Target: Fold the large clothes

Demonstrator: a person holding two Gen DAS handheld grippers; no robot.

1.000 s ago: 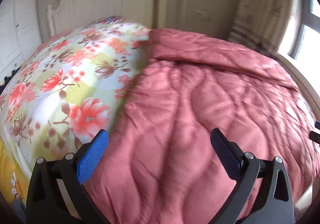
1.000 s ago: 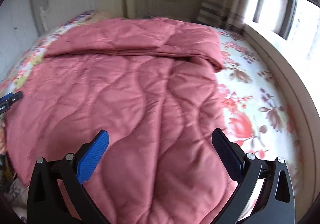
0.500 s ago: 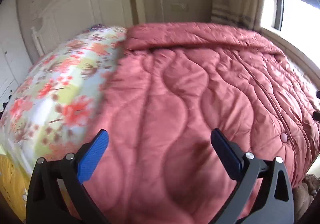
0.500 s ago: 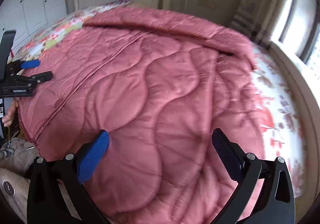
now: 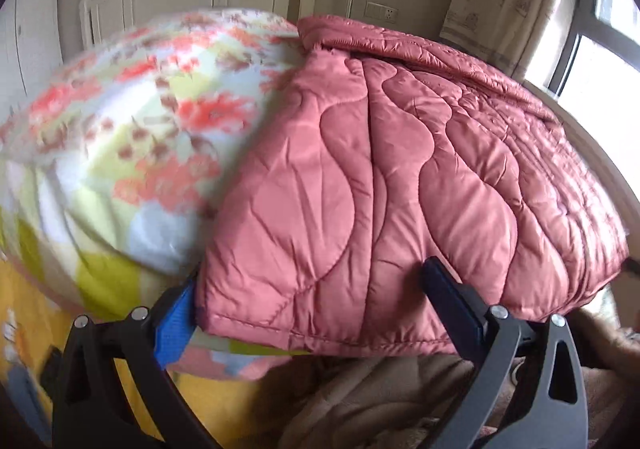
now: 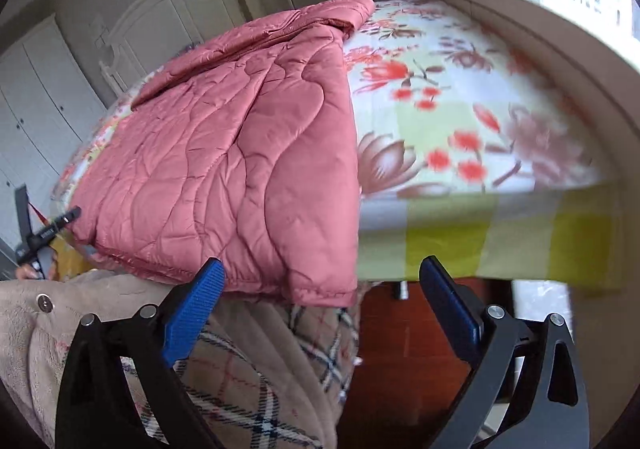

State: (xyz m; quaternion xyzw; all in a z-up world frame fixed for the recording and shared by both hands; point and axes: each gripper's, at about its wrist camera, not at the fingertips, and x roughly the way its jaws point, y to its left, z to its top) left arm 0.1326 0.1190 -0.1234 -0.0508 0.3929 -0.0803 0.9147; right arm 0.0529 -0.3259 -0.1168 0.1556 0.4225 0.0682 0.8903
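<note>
A pink quilted coat point(image 5: 400, 177) lies spread on the floral bed point(image 6: 460, 109), its hem overhanging the near edge. Both grippers, left point(image 5: 312, 309) and right point(image 6: 320, 309), hover with fingers spread, empty. Pinching each hem corner squarely should keep the fold even.

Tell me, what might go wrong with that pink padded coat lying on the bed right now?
The pink quilted coat overhangs the bed's near edge, so it may slip off. Both the left gripper and the right gripper are open at its corners; a shallow pinch on the shiny fabric could lose hold.
</note>
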